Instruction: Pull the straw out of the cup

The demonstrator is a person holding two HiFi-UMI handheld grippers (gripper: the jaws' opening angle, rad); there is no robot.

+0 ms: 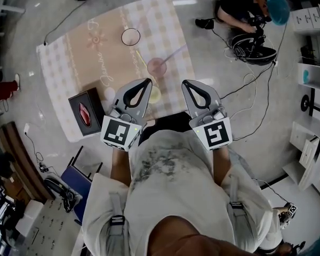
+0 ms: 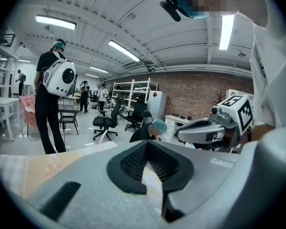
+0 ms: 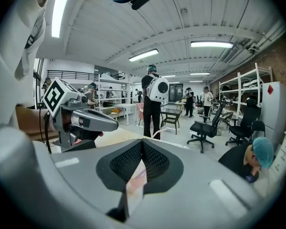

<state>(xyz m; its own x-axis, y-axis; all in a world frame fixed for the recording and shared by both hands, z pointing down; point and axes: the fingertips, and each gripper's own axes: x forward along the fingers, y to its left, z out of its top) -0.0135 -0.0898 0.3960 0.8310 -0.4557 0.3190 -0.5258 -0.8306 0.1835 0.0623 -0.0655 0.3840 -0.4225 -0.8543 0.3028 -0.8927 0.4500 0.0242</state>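
Grey left hand-held gripper [image 1: 148, 81] and right hand-held gripper [image 1: 184, 82] are clenched, empty.

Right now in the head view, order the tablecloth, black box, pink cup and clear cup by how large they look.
1. tablecloth, by far the largest
2. black box
3. pink cup and clear cup: their rims look about alike, so I will not rank one above the other.
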